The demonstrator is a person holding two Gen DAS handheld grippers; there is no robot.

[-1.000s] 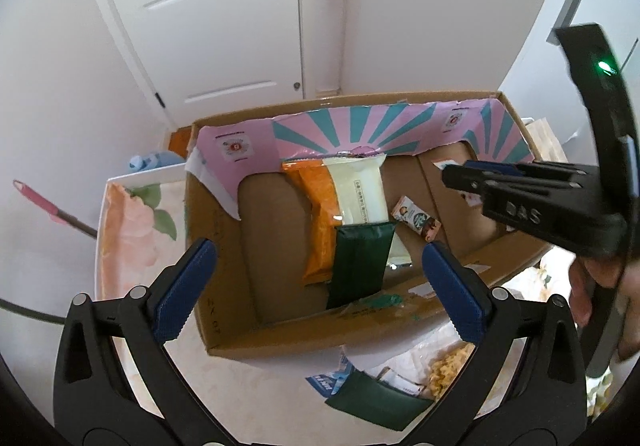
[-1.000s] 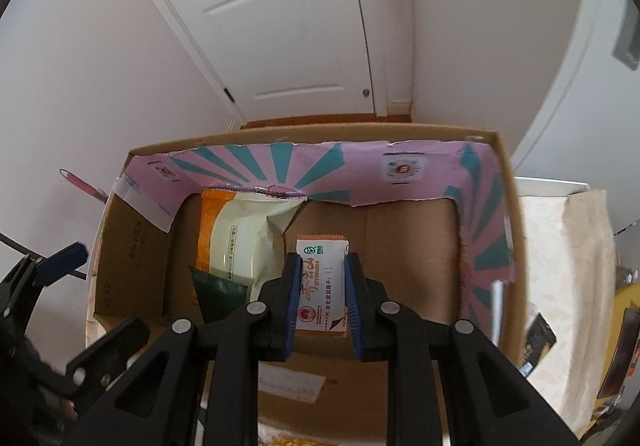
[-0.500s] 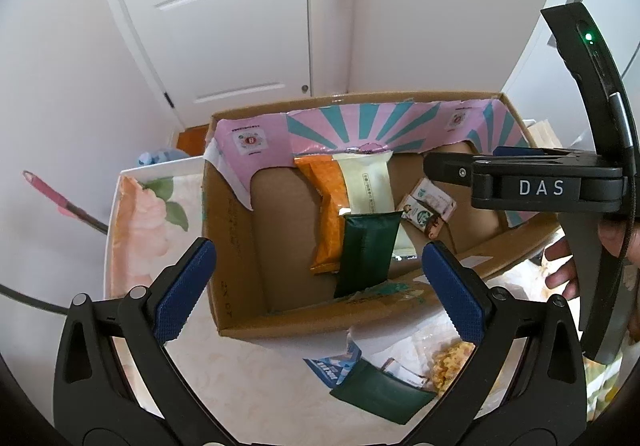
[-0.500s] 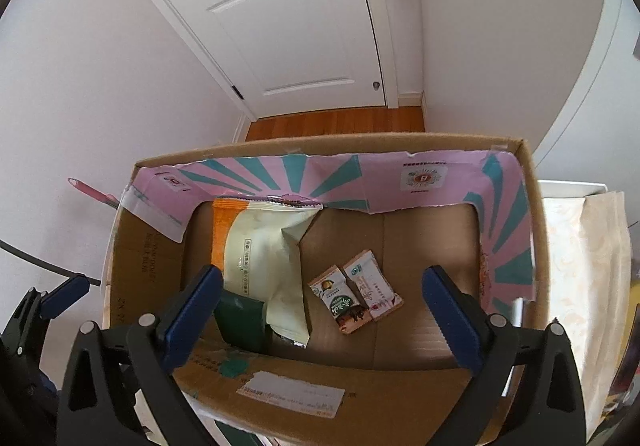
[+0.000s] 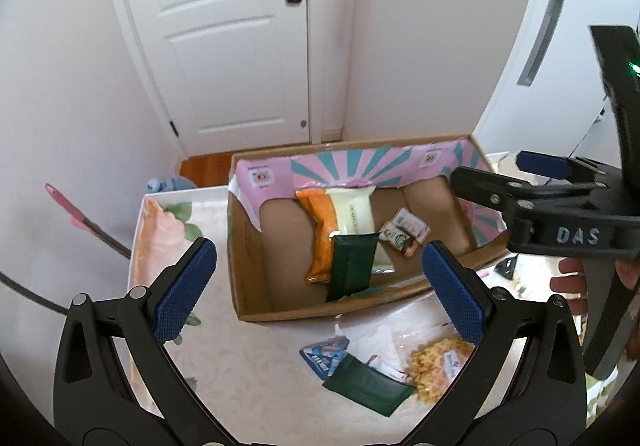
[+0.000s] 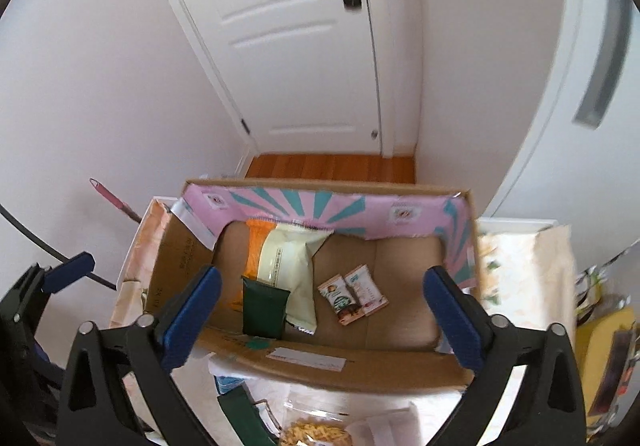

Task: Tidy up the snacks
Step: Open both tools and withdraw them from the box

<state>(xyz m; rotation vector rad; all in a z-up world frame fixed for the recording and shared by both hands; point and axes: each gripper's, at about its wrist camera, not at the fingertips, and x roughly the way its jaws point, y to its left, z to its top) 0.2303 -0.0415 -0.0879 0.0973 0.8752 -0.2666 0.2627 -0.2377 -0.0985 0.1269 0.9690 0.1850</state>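
Green packet [image 5: 366,386] outside box [image 5: 256,246] — left view only

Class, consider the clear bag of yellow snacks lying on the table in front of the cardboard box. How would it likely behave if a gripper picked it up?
The clear bag would probably sag, since its film looks thin and crinkled. It likely weighs little, being a puffy, loose fill. Its contents may crush if the jaws close hard.

My left hand-held gripper [image 5: 320,286], black frame, blue textured pads, silver screws, my right hand-held gripper [image 6: 322,316] alike, raised grey DAS lettering, green light at right edge, my bare fingers [image 5: 568,278] lower right
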